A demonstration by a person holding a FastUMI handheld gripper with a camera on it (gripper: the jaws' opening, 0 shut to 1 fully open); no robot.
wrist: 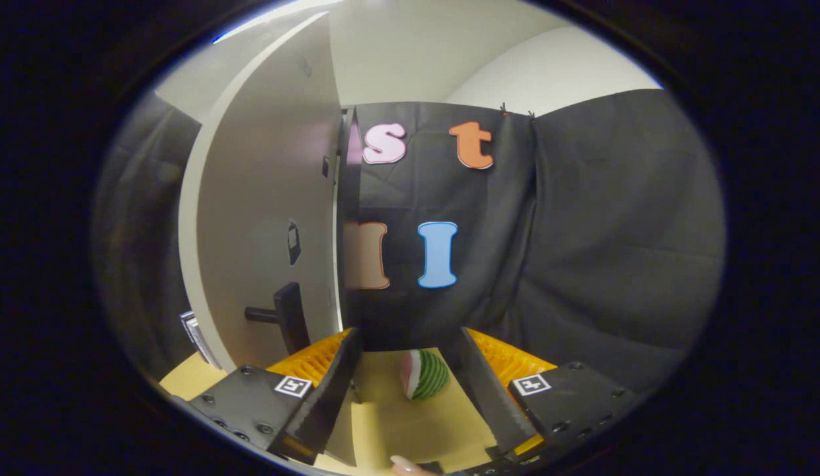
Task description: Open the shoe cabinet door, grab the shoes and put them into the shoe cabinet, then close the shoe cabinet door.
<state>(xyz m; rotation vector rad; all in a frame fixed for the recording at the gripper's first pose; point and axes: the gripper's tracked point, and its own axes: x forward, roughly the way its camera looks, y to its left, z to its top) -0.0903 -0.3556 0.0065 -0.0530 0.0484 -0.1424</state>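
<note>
The shoe cabinet's pale door stands tall just left of my fingers, its right-hand edge running down beside the left fingertip. A black handle sticks out low on the door, with a small dark fitting above it. I cannot tell whether the door is ajar or flush. My gripper is open, its fingers spread wide and touching nothing. The left finger is close to the handle, slightly right of it.
A watermelon-slice toy lies on the yellow tabletop between the fingers. Black cloth walls hang behind and to the right. A small striped object leans by the cabinet's left foot. A person's fingertip shows beneath the gripper.
</note>
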